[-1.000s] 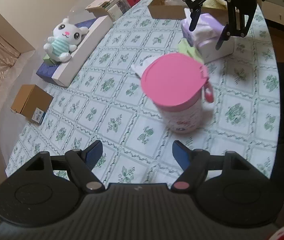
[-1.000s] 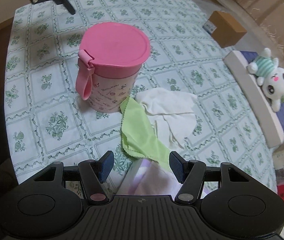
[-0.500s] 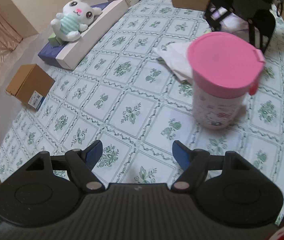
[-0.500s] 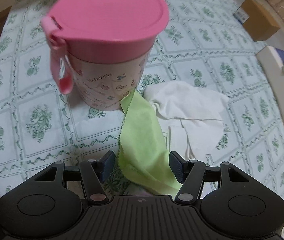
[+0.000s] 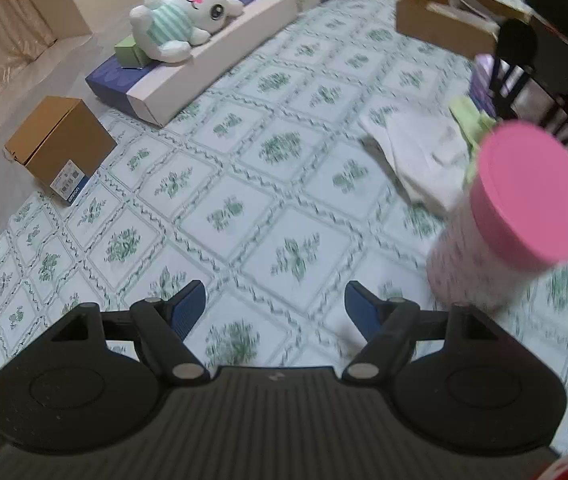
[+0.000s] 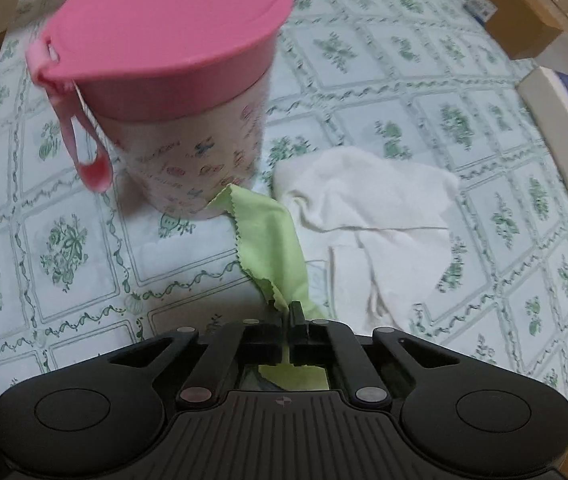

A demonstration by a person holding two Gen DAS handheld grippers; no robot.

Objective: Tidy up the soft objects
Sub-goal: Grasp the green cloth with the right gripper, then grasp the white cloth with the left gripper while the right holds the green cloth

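Right gripper (image 6: 285, 312) pinches the green cloth (image 6: 271, 236)!
Its jaws have just snapped closed on the cloth's near end, low over the tablecloth (image 6: 83, 240); the cloth trails away to the pink-lidded cup (image 6: 167, 80), with the white cloth (image 6: 368, 216) just right of it. Left gripper (image 5: 275, 307) hangs wide apart, nothing between its fingers. Far left, a plush bunny (image 5: 179, 24) lies on a long box (image 5: 211, 64).

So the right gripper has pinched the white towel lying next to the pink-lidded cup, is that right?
Not quite. The right gripper has just closed on the green cloth, not the white towel. The towel lies untouched beside it, next to the pink-lidded cup. The right wrist view shows this.
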